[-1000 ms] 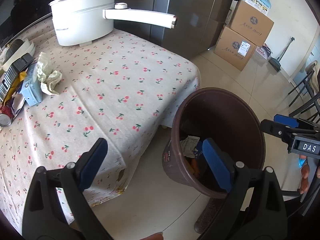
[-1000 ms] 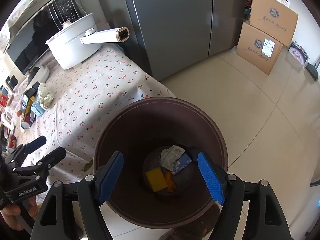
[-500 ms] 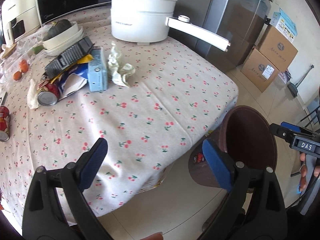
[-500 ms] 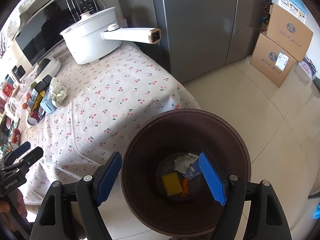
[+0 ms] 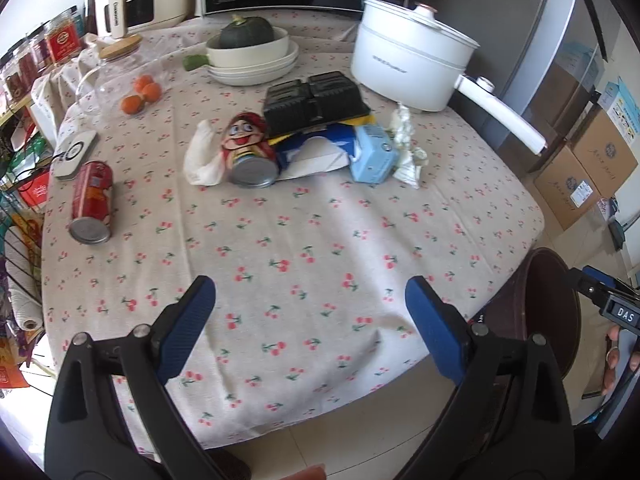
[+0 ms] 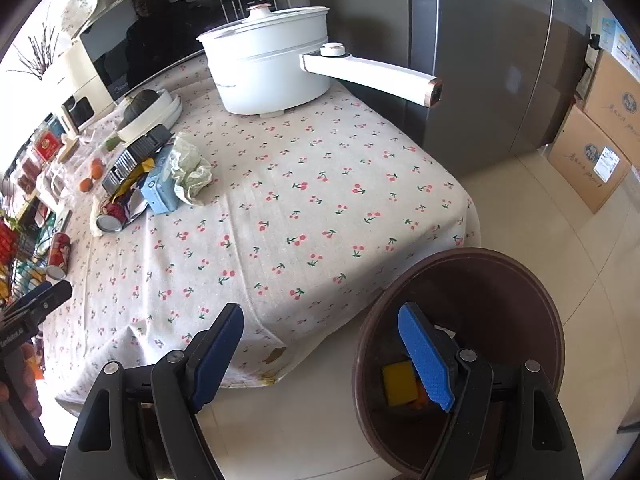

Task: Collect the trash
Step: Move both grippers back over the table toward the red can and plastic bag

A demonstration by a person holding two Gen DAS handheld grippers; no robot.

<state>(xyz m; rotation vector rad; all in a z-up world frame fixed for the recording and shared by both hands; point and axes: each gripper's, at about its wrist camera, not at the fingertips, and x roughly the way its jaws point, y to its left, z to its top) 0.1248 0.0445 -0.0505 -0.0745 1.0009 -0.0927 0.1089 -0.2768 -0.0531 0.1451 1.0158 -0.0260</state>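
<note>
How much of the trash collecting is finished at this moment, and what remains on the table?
Done: the brown bin beside the table already holds a yellow piece and other scraps. In hand: nothing; the left gripper and the right gripper are both open and empty. Left: the crumpled paper, the blue carton, the two cans and the wrappers under the black tray.

Partly hidden under black ridged plastic tray (image 5: 316,105): yellow-and-blue wrapper (image 5: 316,148). Cut off by right edge: brown round plastic bin (image 5: 548,312). Bin contents half-masked by blue finger pad (image 6: 424,360).
</note>
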